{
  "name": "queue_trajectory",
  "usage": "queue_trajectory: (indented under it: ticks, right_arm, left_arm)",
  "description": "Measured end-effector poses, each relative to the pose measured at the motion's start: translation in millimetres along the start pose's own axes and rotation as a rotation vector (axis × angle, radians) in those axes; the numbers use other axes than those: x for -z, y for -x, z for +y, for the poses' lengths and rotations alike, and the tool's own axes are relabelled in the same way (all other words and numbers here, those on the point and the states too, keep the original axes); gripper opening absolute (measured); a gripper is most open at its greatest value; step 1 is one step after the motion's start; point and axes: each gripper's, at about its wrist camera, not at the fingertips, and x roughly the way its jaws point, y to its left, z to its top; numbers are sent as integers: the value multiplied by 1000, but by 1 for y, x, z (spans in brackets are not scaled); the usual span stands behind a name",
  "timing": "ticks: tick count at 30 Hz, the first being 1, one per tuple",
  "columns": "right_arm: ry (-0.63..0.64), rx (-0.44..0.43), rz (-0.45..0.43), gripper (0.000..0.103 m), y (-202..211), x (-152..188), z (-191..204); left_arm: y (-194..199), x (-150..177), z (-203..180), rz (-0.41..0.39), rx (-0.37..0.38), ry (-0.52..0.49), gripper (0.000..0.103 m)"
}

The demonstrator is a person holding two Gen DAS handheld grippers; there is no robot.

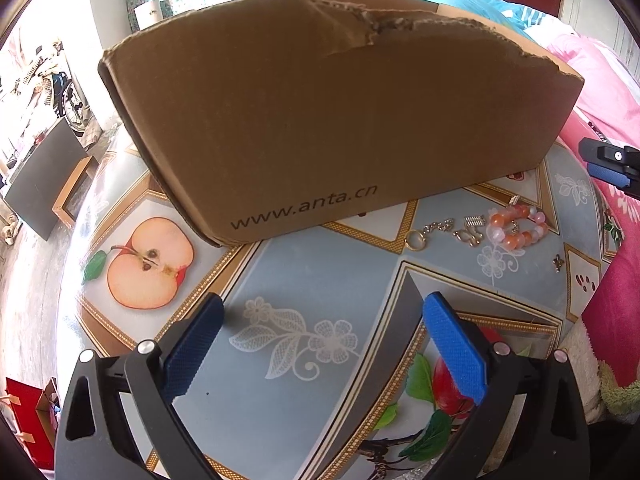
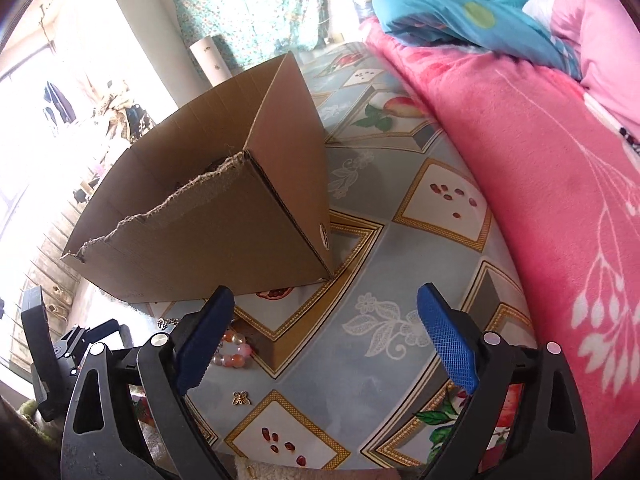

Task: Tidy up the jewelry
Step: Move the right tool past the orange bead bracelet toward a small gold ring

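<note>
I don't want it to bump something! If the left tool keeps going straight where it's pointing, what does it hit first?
Probably the bare patterned tablecloth, right at the white lace flower print between the open left tool. The torn brown cardboard box lies farther ahead, though depth is hard to judge.

A patterned tablecloth [image 1: 280, 264] spreads under and ahead of both tongs, printed with a halved apple [image 1: 150, 262] ahead-left of the left tongs and a white lace flower [image 1: 296, 338] between its fingers. A pink blanket [image 2: 540, 168] runs along the right of the right tongs, with a blue quilt [image 2: 460, 8] heaped on its far end. Far ahead hangs a floral curtain [image 2: 256, 12], a white roll [image 2: 210, 60] standing before it. A red bag [image 1: 28, 420] sits low, left of the left tongs.
</note>
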Motion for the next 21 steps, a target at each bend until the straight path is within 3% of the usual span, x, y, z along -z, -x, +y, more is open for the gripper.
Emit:
queue_trajectory:
  ticks: [8,17,21]
  right_arm:
    - [84,-23,79,66,-10,14,37]
    - [206,26,198,32,-40,22,64]
    - [237,50,229,23,-47,25,69]
  left_arm:
    - [-2,-1,-1,-1,2,-7,99]
    - [-4,-3,-1,-7,4,-10,99]
    - [-5,-4,0,1,4,-11,99]
